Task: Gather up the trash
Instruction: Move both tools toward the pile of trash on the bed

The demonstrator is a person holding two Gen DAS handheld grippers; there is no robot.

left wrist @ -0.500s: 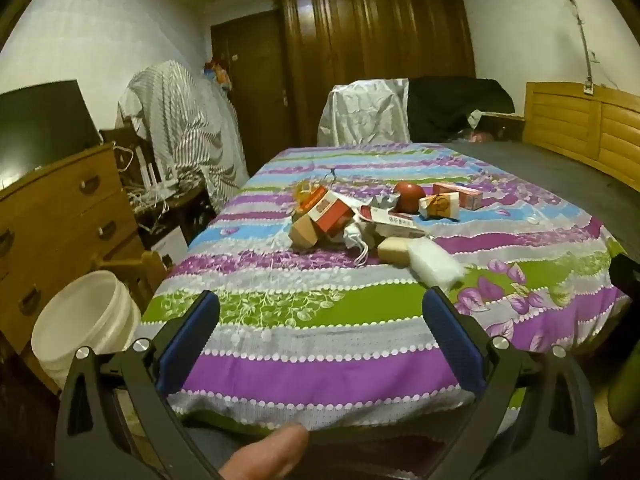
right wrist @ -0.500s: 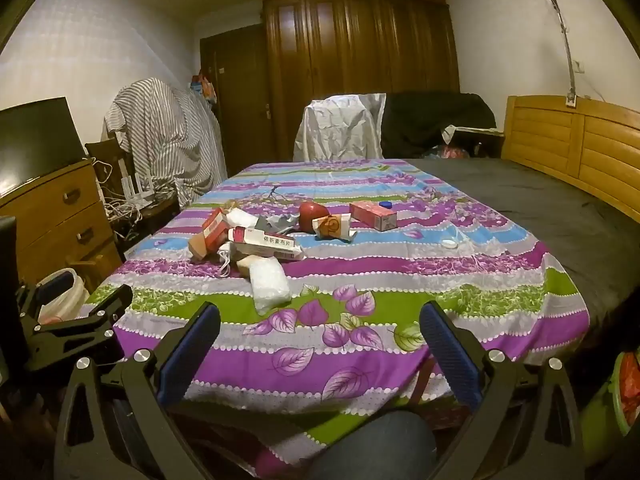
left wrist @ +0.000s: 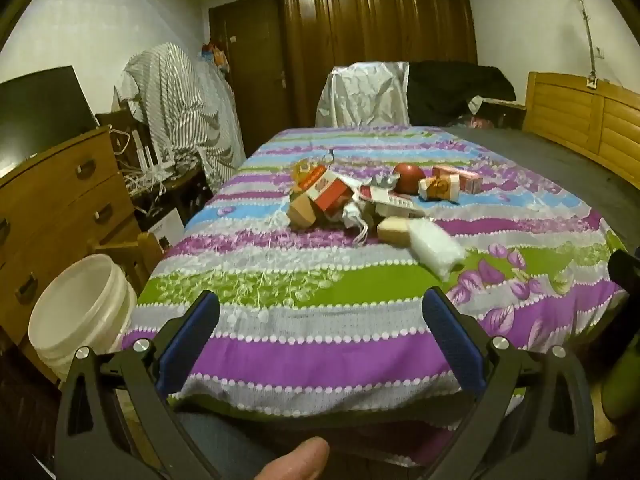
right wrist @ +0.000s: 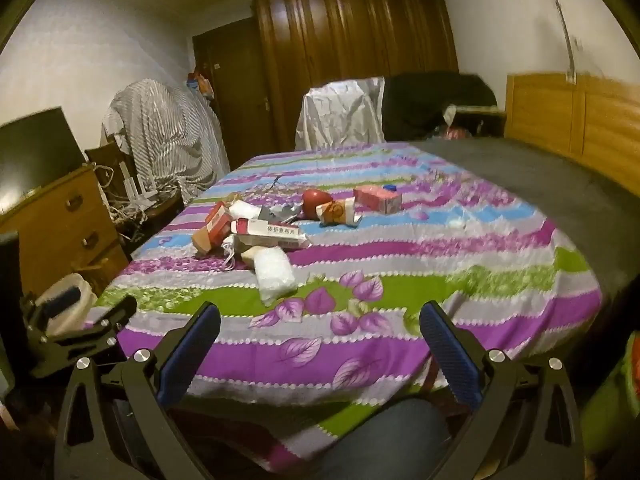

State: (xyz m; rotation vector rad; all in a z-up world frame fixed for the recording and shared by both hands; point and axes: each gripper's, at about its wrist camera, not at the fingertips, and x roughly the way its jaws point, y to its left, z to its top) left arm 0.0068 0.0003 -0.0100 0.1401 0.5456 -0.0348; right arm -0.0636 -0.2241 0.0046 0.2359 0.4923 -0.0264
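A heap of trash lies mid-bed on the striped purple and green sheet [left wrist: 320, 320]: a red and white carton [left wrist: 326, 192], a white plastic bag [left wrist: 434, 246], a red apple [left wrist: 408, 178], small boxes [left wrist: 442, 188] and a long white box [right wrist: 270, 234]. My left gripper [left wrist: 320, 308] hangs open over the bed's near edge, well short of the heap, nothing between its blue pads. My right gripper [right wrist: 320, 316] is likewise open and empty over the near edge; the white bag [right wrist: 274, 274] lies just beyond it. The left gripper's body [right wrist: 76, 320] shows at the right wrist view's left edge.
A white bucket [left wrist: 82, 312] stands on the floor left of the bed, beside a wooden dresser [left wrist: 60, 200]. A wooden headboard [left wrist: 592, 128] runs along the right. A dark wardrobe [left wrist: 372, 40] and draped chairs stand behind the bed. A thumb [left wrist: 296, 462] and a knee [right wrist: 384, 436] show below.
Both grippers have moved slightly forward and lifted over the bed's near edge; the heap sits a little lower in both views. The right view is blurred with motion. Jaws stay open.
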